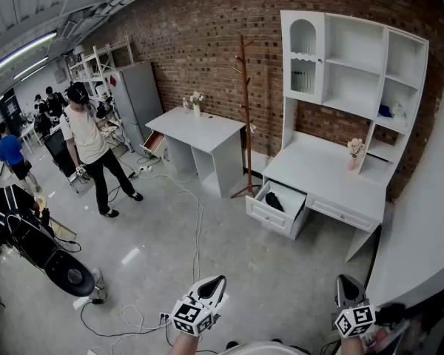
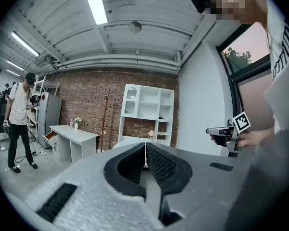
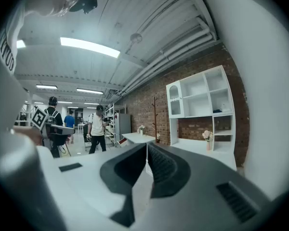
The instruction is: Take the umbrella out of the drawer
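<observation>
- Faces a rough red brick wall (image 1: 207,28), far ahead of the left claw (image 1: 217,281) and the right claw (image 1: 345,279).
- Looks across a smooth grey floor (image 1: 155,250) stretching from under both claws to the furniture, with thin cables (image 1: 198,231) trailing ahead of the left claw.
- Finds the white table (image 1: 322,180) well ahead, slightly toward the right claw's side, flat-topped and matte, with a boxy open-shelved hutch (image 1: 355,58) on top.
- Finds the drawer (image 1: 265,214) pulled open at that table's left end, its panelled front turned toward the claws. Lies well apart from both, roughly midway between their lines of aim, so neither hand looks clearly nearer.
- Makes out a dark, soft-looking bundle inside the drawer, presumably the umbrella (image 1: 274,202). Appears to lie with its long axis running front to back, slightly slanted away from the claws, though too small to be sure.
- Holds both claws about level and clenched on nothing, with the ridged black pads (image 2: 160,163) meeting at the tips in each gripper view.
- Calls, by judgement, for closing the whole gap to the drawer before any reach.
</observation>
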Demonstrator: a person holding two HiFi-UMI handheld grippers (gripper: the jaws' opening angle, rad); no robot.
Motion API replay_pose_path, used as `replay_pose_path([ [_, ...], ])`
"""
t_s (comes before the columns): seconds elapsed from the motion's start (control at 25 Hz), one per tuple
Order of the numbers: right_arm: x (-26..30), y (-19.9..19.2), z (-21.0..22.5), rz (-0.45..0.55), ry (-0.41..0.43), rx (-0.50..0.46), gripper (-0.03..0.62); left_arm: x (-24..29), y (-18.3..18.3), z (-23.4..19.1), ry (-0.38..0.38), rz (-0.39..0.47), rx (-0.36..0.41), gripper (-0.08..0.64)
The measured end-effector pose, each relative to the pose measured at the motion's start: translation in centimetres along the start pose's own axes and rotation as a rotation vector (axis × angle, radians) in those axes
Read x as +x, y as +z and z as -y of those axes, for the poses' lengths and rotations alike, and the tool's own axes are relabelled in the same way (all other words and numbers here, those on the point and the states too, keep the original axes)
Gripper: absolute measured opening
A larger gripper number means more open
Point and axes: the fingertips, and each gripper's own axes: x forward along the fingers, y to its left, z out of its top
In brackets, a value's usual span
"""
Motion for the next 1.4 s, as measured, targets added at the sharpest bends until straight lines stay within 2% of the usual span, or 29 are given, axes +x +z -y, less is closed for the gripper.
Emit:
replay_pose_path([
  [0.84, -0.1, -0.6, 1.9, -0.006, 0.021, 0.025, 0.034, 0.8, -0.3, 1.8, 0.016, -0.013, 0.007, 0.026],
  [1.4, 1.0, -1.5, 4.9, -0.042, 0.111, 0.0, 0.035, 2.9, -1.8, 5.5, 0.067, -0.029, -0.011, 0.026],
])
